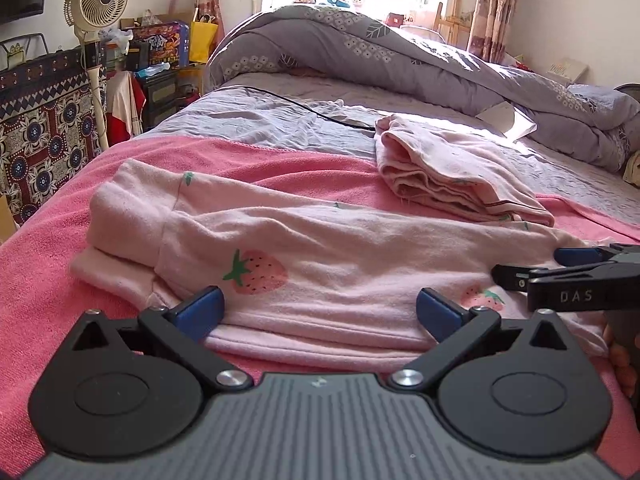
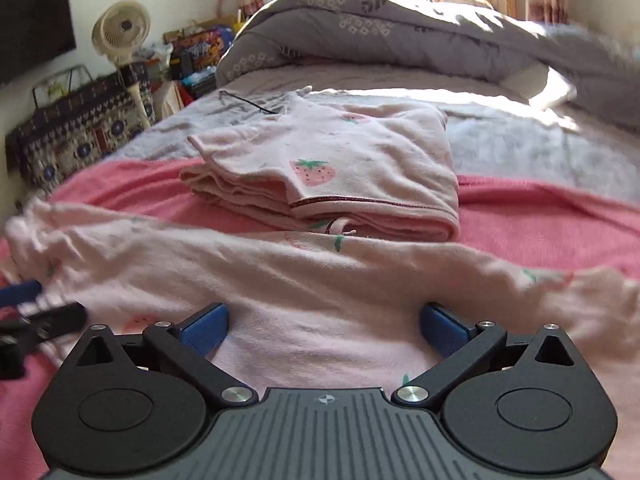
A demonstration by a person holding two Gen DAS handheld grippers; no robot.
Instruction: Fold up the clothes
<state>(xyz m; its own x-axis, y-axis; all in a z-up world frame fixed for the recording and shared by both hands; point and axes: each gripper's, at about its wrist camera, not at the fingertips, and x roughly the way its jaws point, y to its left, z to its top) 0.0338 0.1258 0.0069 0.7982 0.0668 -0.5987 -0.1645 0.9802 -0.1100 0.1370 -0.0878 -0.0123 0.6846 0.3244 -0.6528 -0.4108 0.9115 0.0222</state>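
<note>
Near the bed's (image 1: 48,280) front edge, the left tongs (image 1: 320,312) and right tongs (image 2: 324,330) both gape wide, gripping nothing. The half-folded pink strawberry garment (image 1: 320,248) lies flat between and just beyond their spread tips. Farther toward the bed's middle rests a folded pink garment (image 2: 360,168).

A grey floral duvet (image 1: 420,52) lies heaped at the far end of the bed (image 1: 248,116), a black cable (image 1: 304,108) trails across the sheet, and a cream fan (image 1: 98,2) stands far left beside a patterned cloth (image 1: 44,136).
</note>
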